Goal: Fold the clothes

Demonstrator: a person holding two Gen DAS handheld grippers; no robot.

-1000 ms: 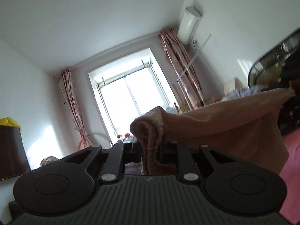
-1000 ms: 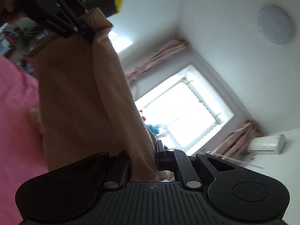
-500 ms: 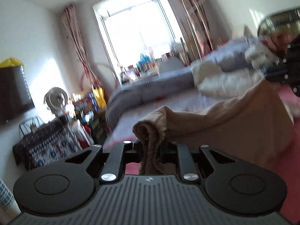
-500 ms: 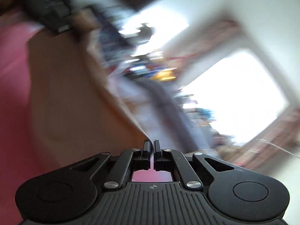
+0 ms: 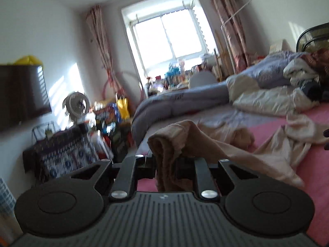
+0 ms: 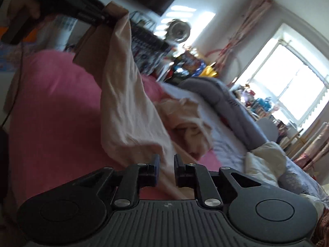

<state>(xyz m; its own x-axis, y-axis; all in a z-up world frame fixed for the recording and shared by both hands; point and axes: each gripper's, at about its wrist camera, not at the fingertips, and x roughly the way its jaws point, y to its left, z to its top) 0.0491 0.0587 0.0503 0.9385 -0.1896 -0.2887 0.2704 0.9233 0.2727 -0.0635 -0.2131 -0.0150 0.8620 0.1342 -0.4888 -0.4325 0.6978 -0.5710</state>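
A beige garment [image 5: 236,150] trails from my left gripper [image 5: 166,160] across the pink bed sheet [image 5: 316,164]. The left gripper is shut on a bunched corner of it. In the right wrist view the same garment [image 6: 123,94] hangs from the left gripper [image 6: 92,16], held up at the top left by a hand [image 6: 22,6], and slopes down onto the pink sheet [image 6: 51,103]. My right gripper [image 6: 166,164] sits low over the garment's lower end, its fingers a little apart with nothing clamped between them.
A second crumpled beige cloth [image 6: 185,121] lies on the bed beyond the garment. A rolled grey-purple duvet [image 5: 174,103] and white bedding [image 5: 267,100] lie farther back. A fan [image 5: 76,105] and a cluttered patterned side table [image 5: 61,154] stand left of the bed.
Both grippers have swung down from the ceiling toward the bed. The right gripper, shut on the garment before, now stands open, and the garment's right end has dropped onto the sheet.
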